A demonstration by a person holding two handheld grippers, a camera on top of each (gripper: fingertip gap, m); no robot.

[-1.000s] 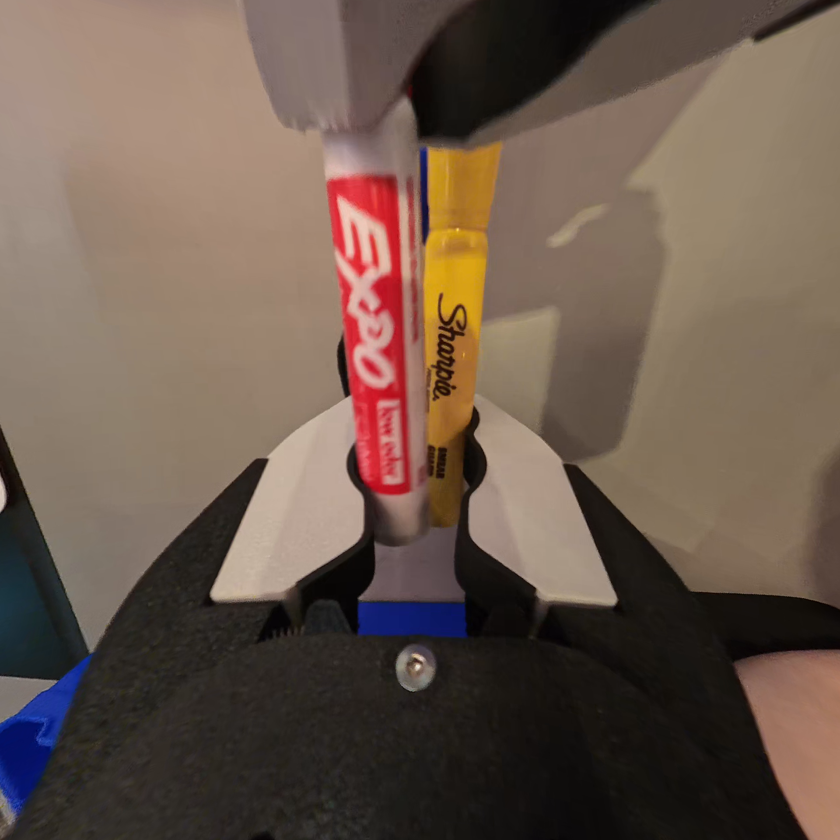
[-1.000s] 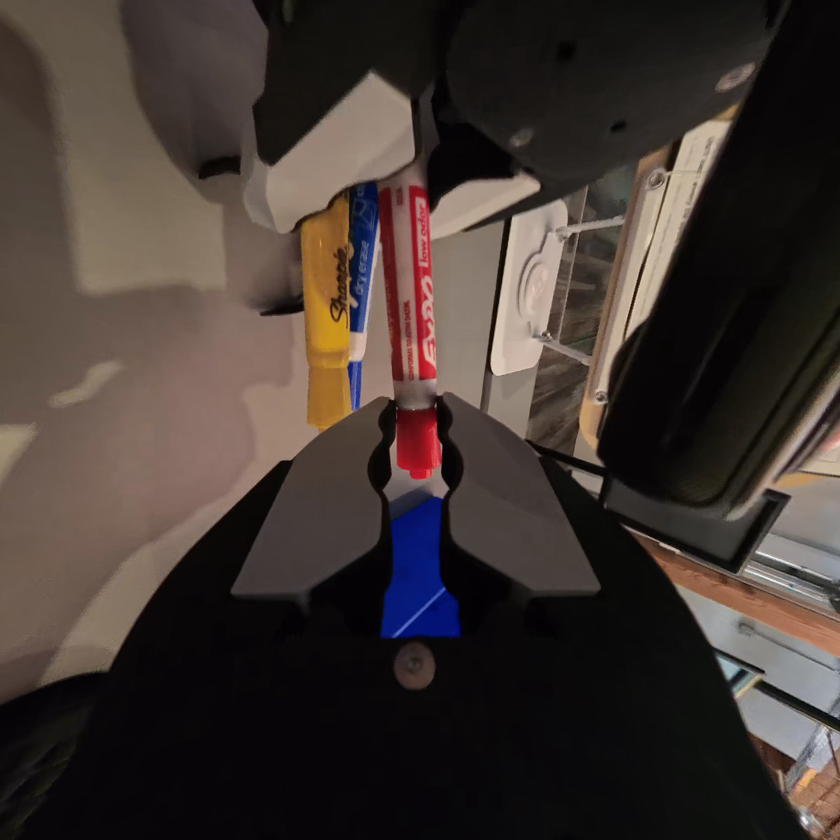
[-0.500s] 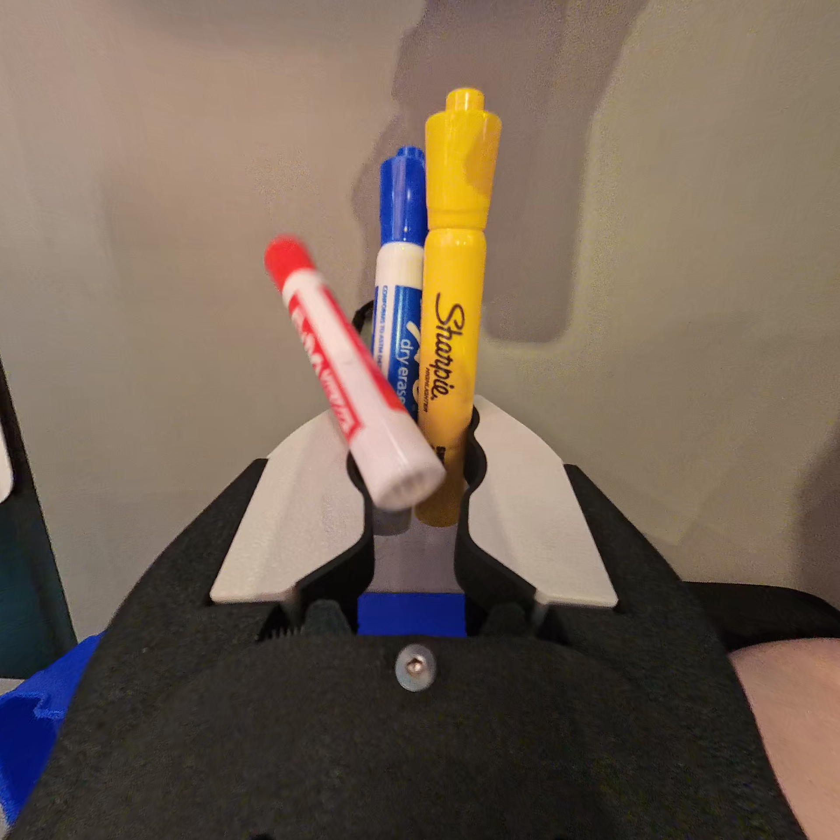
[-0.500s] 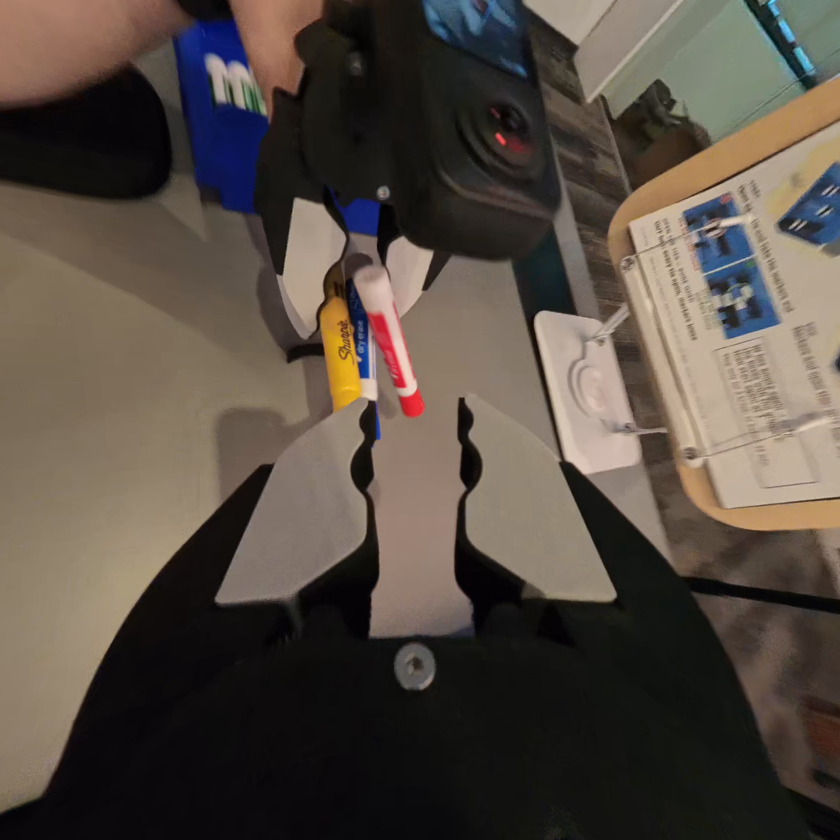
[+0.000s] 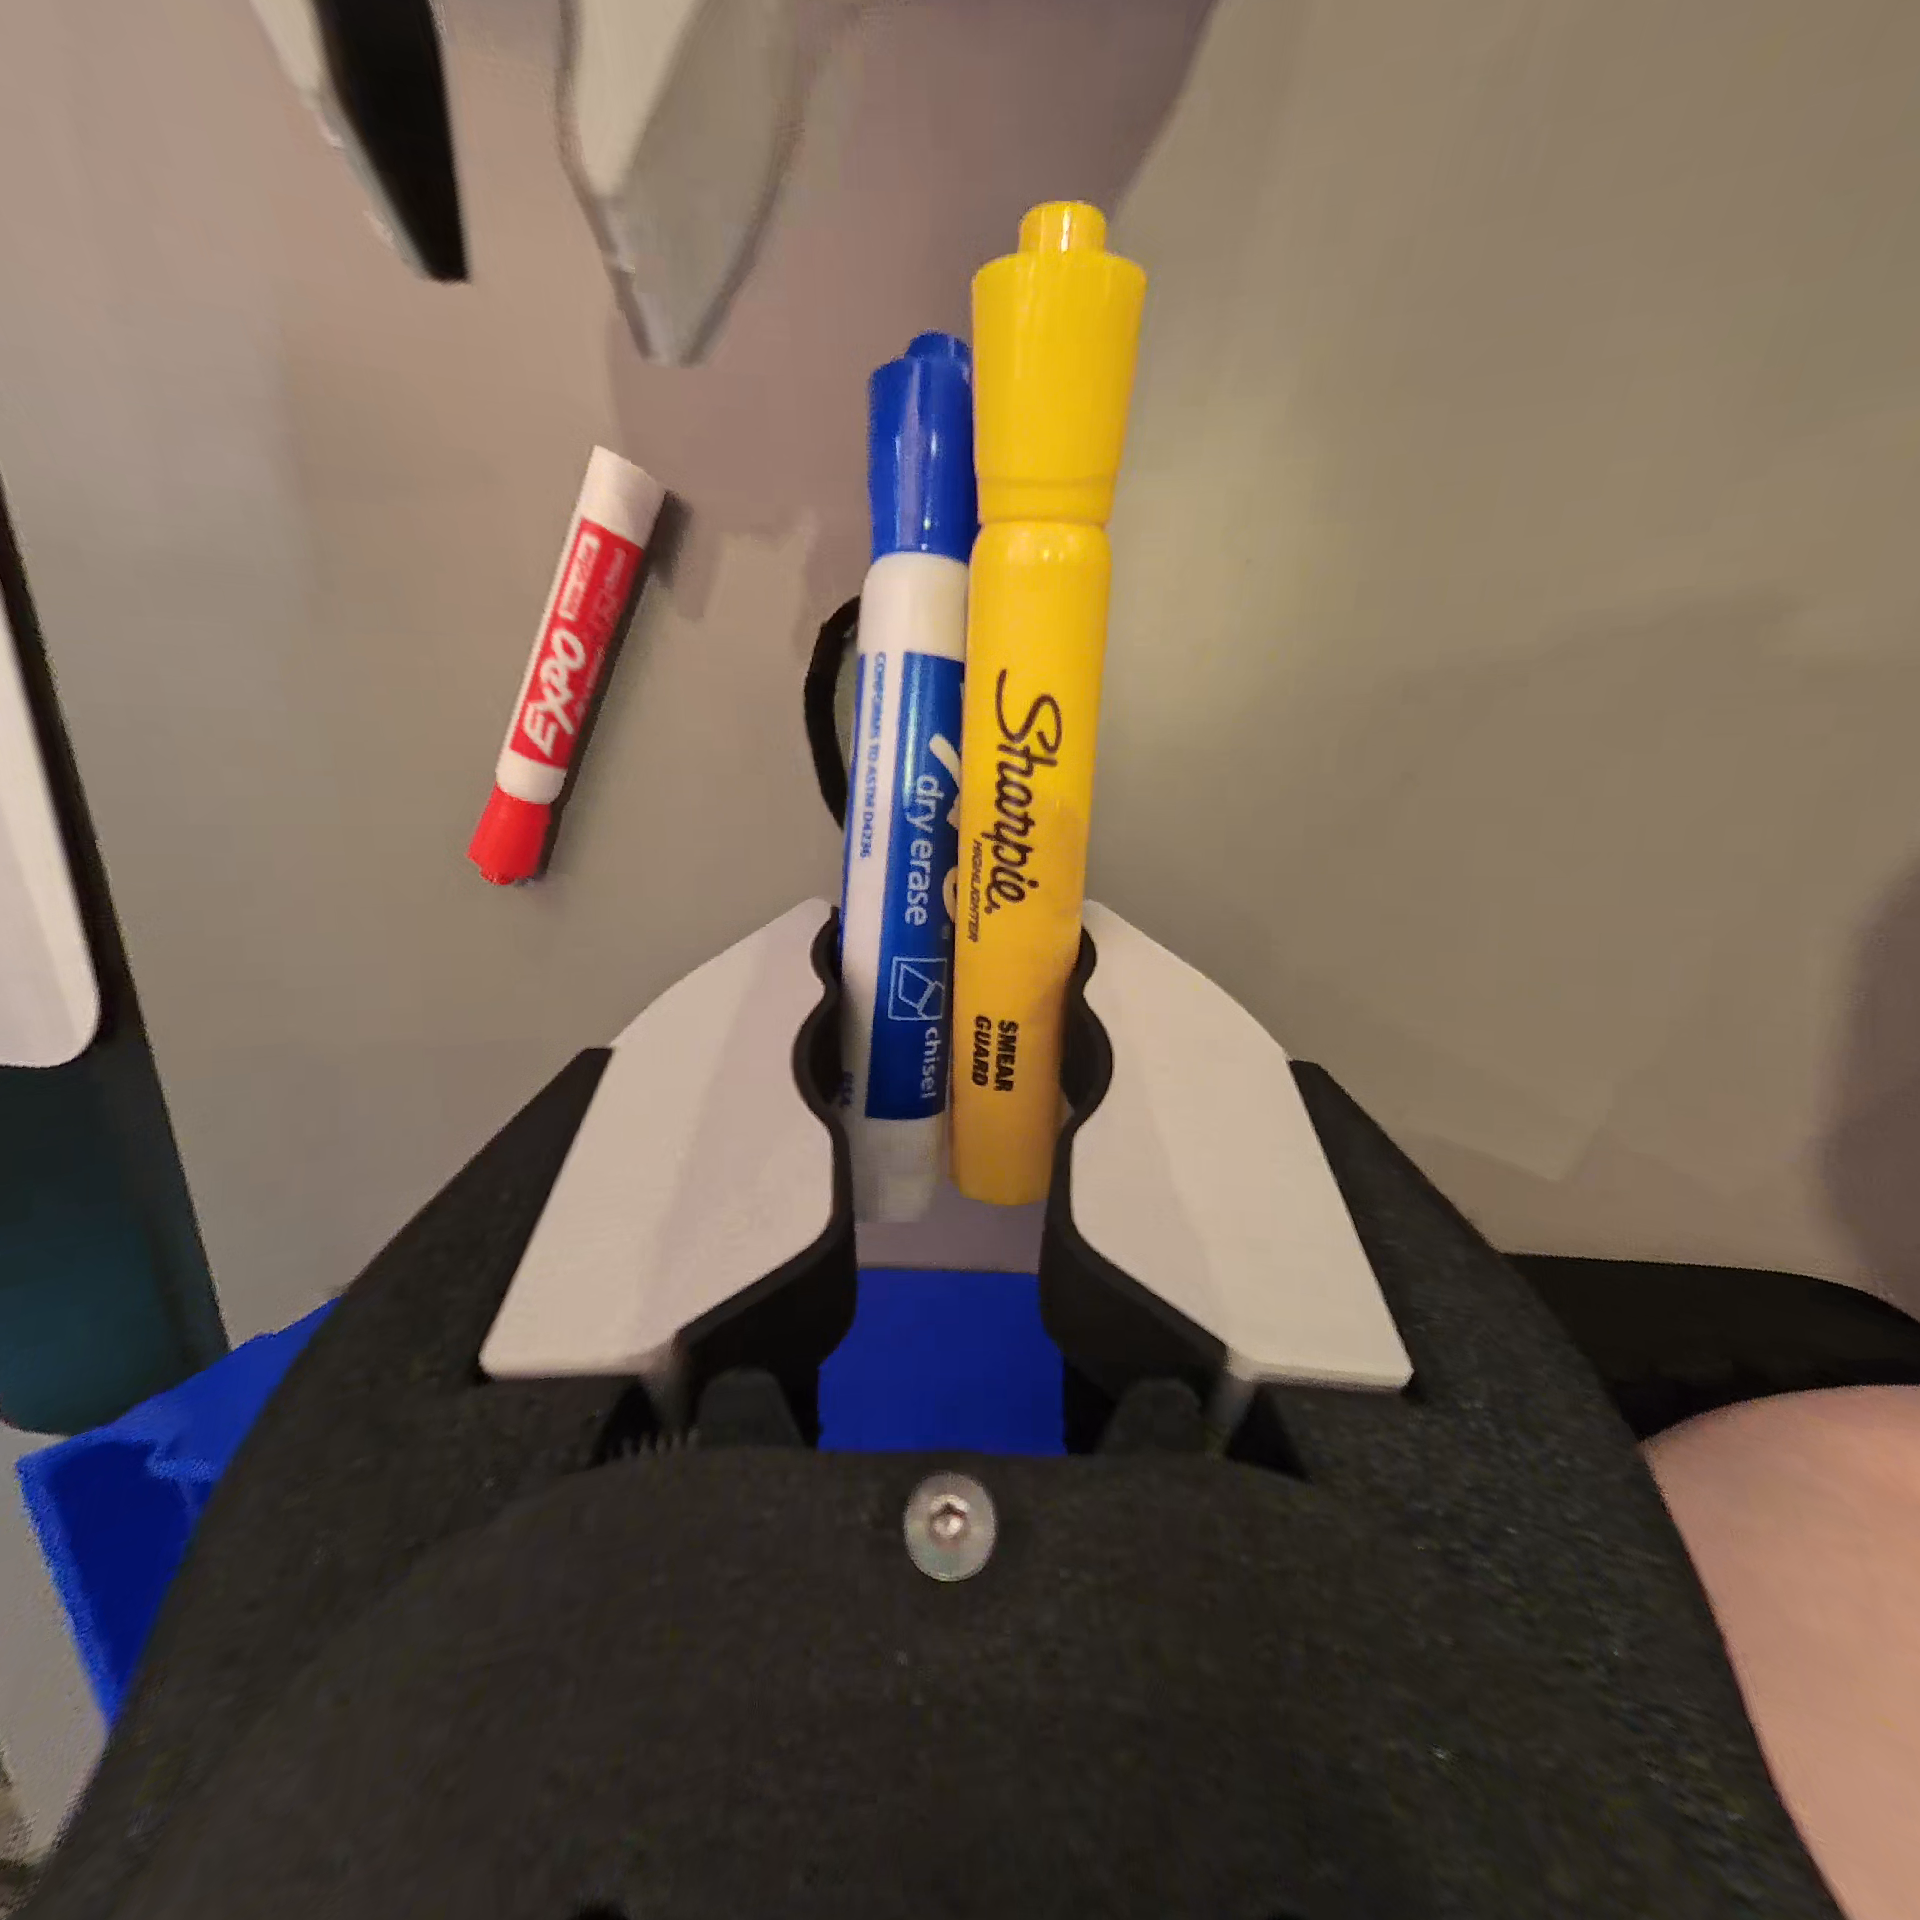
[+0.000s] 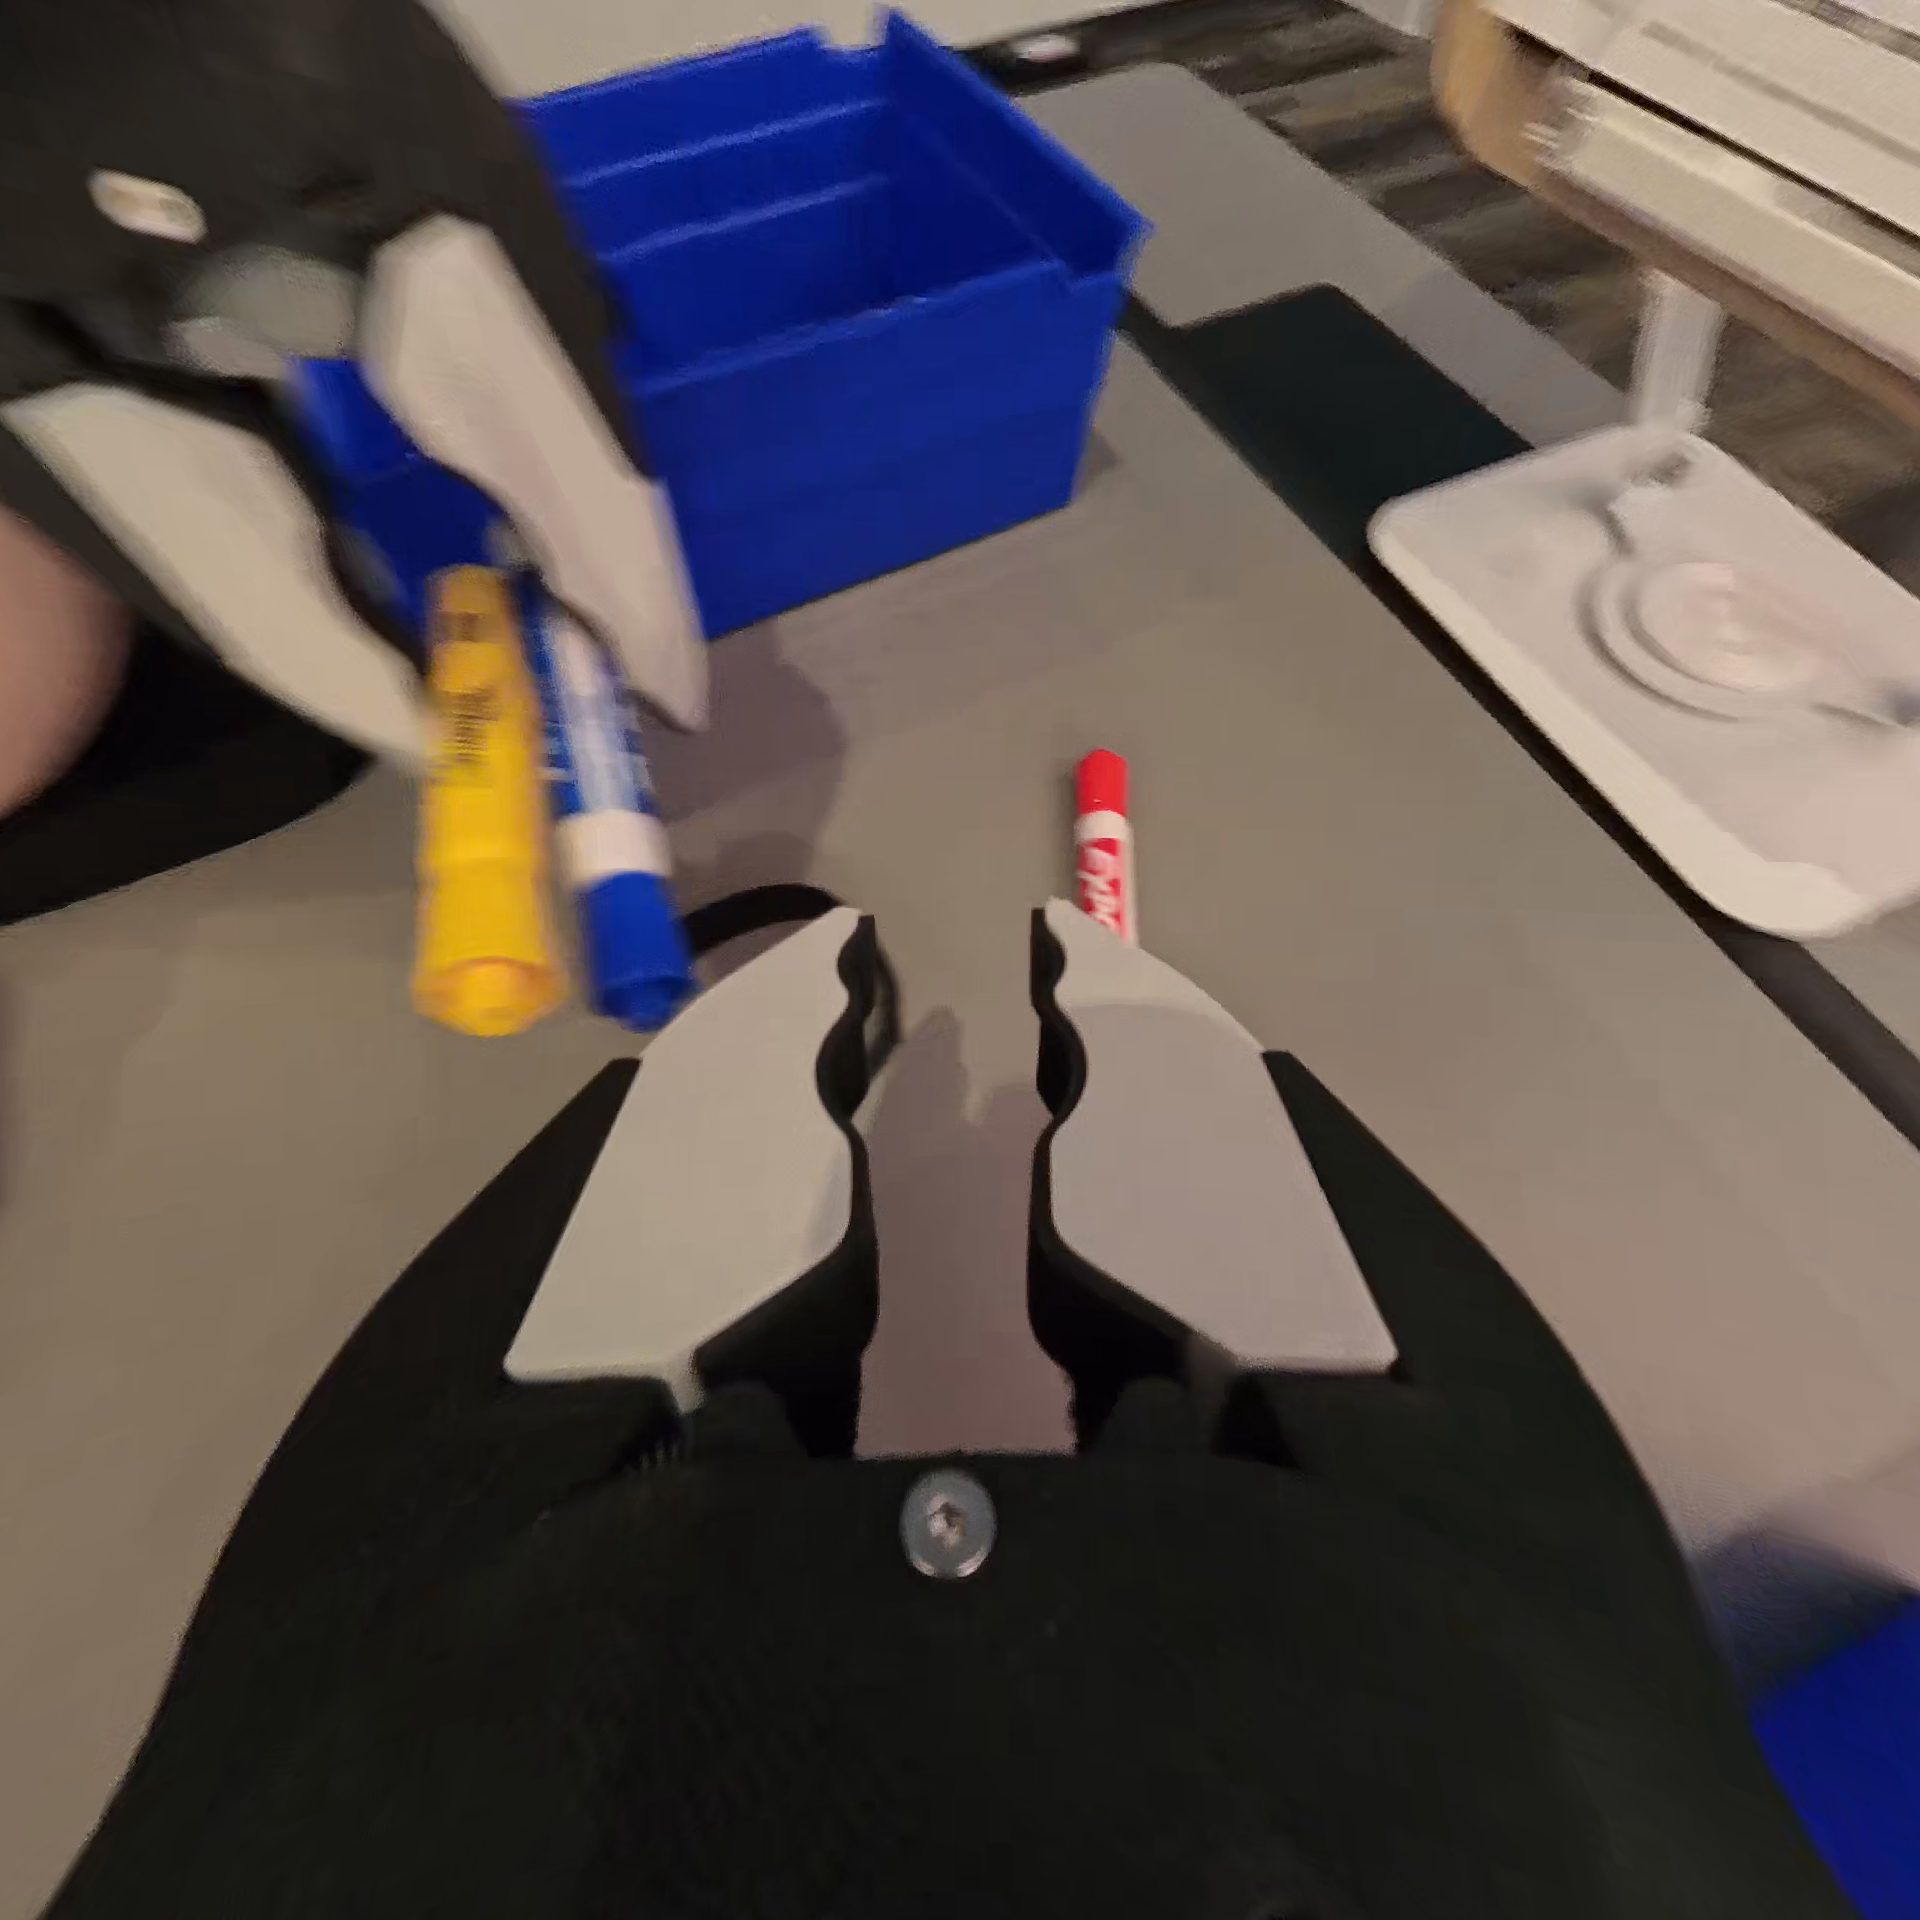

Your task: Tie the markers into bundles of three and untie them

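The left gripper (image 5: 948, 935) fingers clamp the yellow marker (image 5: 1034, 727) and blue marker (image 5: 909, 748), while the right gripper (image 6: 948, 925) fingers stand apart, the red marker (image 6: 1101, 842) lying on the surface just beyond them.

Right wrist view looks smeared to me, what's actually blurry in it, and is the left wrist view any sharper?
Right wrist view: the left gripper with its yellow marker and blue marker is motion-smeared, as is the white stand; the red marker stays fairly crisp. Left wrist view: the held markers and the red one lying on the grey table are sharp; only the right gripper at the top edge blurs.
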